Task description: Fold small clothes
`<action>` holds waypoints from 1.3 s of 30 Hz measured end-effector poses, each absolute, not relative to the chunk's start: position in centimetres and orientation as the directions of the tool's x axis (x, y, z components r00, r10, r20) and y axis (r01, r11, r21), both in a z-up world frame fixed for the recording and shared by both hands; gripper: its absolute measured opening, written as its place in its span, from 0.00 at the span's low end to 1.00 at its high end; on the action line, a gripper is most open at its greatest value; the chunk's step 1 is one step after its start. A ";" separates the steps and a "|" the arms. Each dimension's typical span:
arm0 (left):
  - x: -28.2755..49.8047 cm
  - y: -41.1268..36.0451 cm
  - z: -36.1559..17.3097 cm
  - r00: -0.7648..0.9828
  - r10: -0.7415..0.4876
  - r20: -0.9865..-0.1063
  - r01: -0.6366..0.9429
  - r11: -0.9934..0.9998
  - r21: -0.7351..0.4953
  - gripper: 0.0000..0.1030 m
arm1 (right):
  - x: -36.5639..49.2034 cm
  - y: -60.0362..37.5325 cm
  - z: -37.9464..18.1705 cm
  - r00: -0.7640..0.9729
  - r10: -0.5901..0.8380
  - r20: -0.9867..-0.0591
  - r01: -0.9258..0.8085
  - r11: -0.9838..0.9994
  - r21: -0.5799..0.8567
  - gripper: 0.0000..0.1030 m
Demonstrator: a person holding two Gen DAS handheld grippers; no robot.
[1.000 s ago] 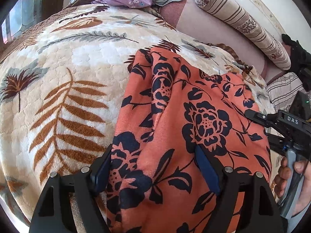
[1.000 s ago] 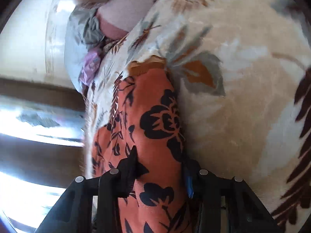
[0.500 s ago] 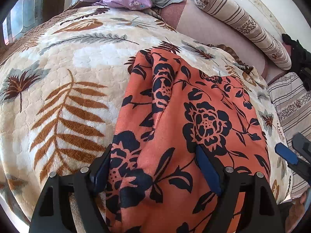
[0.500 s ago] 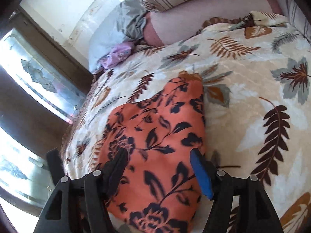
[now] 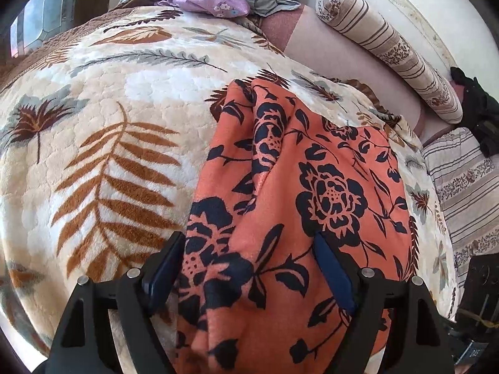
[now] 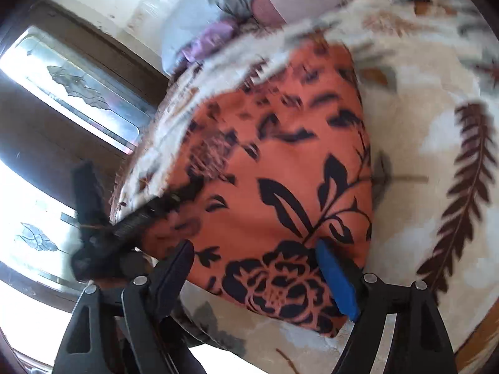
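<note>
An orange garment with a black flower print (image 5: 299, 199) lies folded on the leaf-patterned blanket (image 5: 103, 131). My left gripper (image 5: 249, 265) is open just above its near end, jaws wide apart on either side of the cloth. The garment also shows in the right wrist view (image 6: 280, 180), somewhat blurred. My right gripper (image 6: 255, 274) is open over its near edge and holds nothing. The left gripper's black body (image 6: 93, 218) shows at the garment's left side in the right wrist view.
A striped bolster pillow (image 5: 389, 46) lies along the wall at the back right. Grey and purple clothes (image 5: 212, 0) are heaped at the head of the bed. A striped pillow (image 5: 464, 184) lies at the right. A window (image 6: 62, 93) is beyond the bed.
The right gripper let go of the garment, opened and swung back off it to hover over its near edge. The left gripper has hardly moved and stays open.
</note>
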State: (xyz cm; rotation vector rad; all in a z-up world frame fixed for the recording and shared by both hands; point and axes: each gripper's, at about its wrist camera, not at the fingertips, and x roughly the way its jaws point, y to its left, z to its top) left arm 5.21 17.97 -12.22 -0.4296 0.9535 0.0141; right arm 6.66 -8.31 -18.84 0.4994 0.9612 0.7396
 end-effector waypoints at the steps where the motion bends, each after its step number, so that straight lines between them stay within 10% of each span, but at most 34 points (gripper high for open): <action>1: 4.4 18.6 -11.8 0.594 -0.187 -0.782 -0.214 0.901 -0.378 0.81 | 6.2 -8.7 -19.0 0.366 0.768 -0.525 -0.332 0.635 0.697 0.80; 4: 1.8 20.3 -11.4 0.626 -0.215 -0.749 -0.259 0.849 -0.461 0.81 | 5.6 -9.2 -19.1 0.382 0.774 -0.505 -0.339 0.625 0.703 0.80; 8: 1.0 21.1 -13.1 0.554 -0.276 -0.786 -0.287 0.822 -0.491 0.48 | 4.9 -9.1 -19.5 0.395 0.771 -0.499 -0.364 0.630 0.686 0.80; 11: 0.7 21.7 -13.5 0.552 -0.326 -0.768 -0.298 0.783 -0.546 0.44 | 5.6 -9.2 -19.3 0.380 0.788 -0.484 -0.369 0.609 0.702 0.80; 17: 1.3 21.3 -12.1 0.531 -0.328 -0.781 -0.320 0.776 -0.543 0.77 | 6.0 -10.2 -20.1 0.366 0.833 -0.416 -0.347 0.537 0.769 0.80; 25: 8.9 21.4 -10.8 0.527 -0.295 -0.797 -0.293 0.817 -0.496 0.81 | 6.3 -10.9 -20.3 0.344 0.855 -0.388 -0.338 0.498 0.799 0.80; 31: 9.4 20.8 -12.2 0.510 -0.302 -0.805 -0.279 0.827 -0.487 0.60 | 6.8 -11.8 -19.2 0.306 0.858 -0.413 -0.287 0.496 0.820 0.80; 35: 7.9 20.8 -10.9 0.534 -0.310 -0.786 -0.251 0.830 -0.498 0.83 | 7.0 -13.6 -16.3 0.382 0.839 -0.388 -0.306 0.511 0.803 0.81; 39: 8.0 20.8 -11.9 0.518 -0.334 -0.787 -0.235 0.830 -0.507 0.86 | 9.7 -15.7 -16.9 0.438 0.793 -0.423 -0.222 0.552 0.804 0.92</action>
